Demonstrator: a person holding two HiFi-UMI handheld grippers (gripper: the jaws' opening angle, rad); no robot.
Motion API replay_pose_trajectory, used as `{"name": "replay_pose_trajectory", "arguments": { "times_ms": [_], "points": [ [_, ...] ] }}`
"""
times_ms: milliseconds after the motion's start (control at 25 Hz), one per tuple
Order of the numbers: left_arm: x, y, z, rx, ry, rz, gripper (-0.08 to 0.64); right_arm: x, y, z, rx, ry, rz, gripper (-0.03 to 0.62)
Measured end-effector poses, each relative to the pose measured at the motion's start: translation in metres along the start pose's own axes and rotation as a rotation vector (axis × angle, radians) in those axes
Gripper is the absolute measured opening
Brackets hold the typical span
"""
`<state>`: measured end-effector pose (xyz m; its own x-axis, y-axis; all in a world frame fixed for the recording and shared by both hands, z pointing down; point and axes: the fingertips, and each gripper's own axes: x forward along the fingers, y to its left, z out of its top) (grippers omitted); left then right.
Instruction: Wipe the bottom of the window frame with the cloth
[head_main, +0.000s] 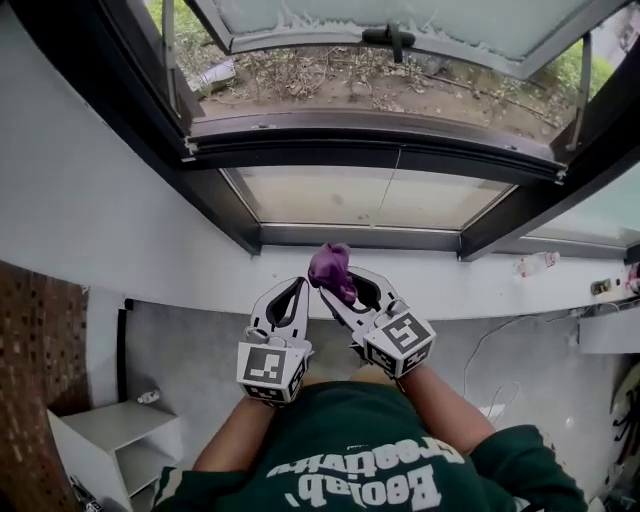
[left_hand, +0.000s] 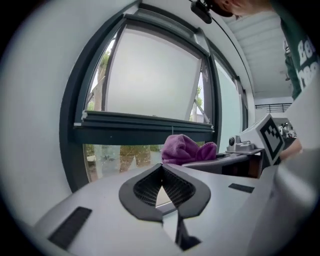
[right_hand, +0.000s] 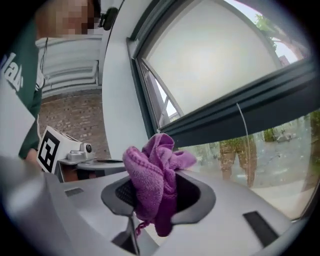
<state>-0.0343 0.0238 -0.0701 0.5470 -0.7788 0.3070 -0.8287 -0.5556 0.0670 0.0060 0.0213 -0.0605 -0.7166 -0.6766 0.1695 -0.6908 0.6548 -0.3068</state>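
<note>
— Right gripper (right_hand: 156, 196) sits closest; what does it carry?

— Its jaws are clamped on a purple cloth (right_hand: 150, 172). The cloth is bunched up, with a fold standing above the jaws and a tail hanging below them.

— And the left gripper (left_hand: 161, 170)?

— It is just beside the right one, at about the same height. Its jaws meet at the tips with nothing between them, and light shows only through the hollow behind the tips.

— Who holds them?

— A person in a green sweatshirt (head_main: 370, 450), with both forearms reaching forward.

— Where is the cloth relative to the window?

— In the head view it shows against the white ledge (head_main: 180, 270) beneath the glazing. It is apart from the dark window frame (head_main: 380, 152) and touches neither frame nor glass.

— What does the window look like?

— A fixed lower pane (head_main: 370, 195) sits under the frame's bottom rail. Above the rail an open sash (head_main: 400, 15) tilts outward, with a black handle (head_main: 395, 40) near its middle. Dry ground and greenery show through the opening.

— Anything off to the sides?

— A white shelf unit (head_main: 115, 435) stands at lower left beside a brown tiled wall (head_main: 30, 340). A thin white cable (head_main: 500, 335) shows at right.
</note>
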Motion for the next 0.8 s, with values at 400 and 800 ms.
{"name": "replay_pose_trajectory", "arguments": {
  "times_ms": [400, 800],
  "points": [
    [0.011, -0.038, 0.034, 0.03, -0.082, -0.042, 0.006, -0.05, -0.016, 0.039, -0.123, -0.029, -0.067, 0.163],
    [0.025, -0.046, 0.046, 0.049, -0.084, -0.111, 0.006, -0.051, -0.02, 0.048, -0.161, -0.026, -0.126, 0.163]
  ]
}}
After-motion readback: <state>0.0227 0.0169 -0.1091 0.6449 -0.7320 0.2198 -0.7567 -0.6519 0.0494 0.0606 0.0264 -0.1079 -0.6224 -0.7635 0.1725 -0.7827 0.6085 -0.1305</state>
